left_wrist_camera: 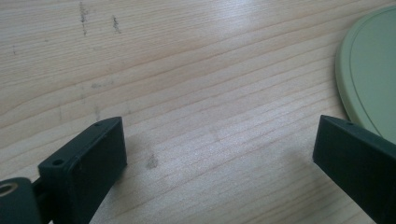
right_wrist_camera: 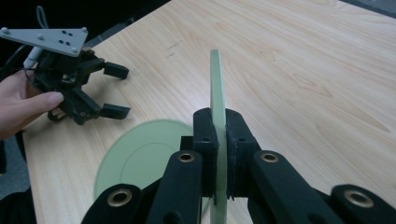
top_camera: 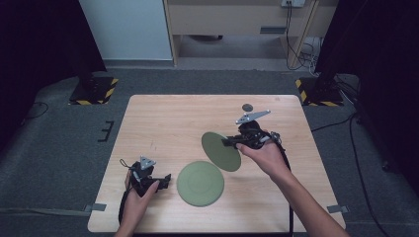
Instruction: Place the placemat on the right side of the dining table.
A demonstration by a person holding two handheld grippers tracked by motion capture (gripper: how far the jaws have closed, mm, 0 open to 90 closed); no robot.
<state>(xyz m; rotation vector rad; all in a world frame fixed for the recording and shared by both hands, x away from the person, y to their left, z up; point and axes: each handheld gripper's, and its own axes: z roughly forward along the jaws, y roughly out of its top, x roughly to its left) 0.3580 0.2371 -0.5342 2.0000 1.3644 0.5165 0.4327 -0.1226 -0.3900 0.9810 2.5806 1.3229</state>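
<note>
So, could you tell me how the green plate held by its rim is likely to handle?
The plate probably is stiff: it stays flat in the right hand-held gripper. Its thinness suggests it's light. The smooth rim might slip.

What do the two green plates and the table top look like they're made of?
Held plate and flat plate: likely matte plastic or melamine, judging by the even sage colour, thin edge, moulded ring and lack of gloss. Table top: pale wood or wood-look laminate, with visible grain and a satin sheen.

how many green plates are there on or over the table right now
2. One plate lies flat near the table's front edge, beside the open left gripper. The other plate is held up on edge, off the table, by the right gripper.
</note>
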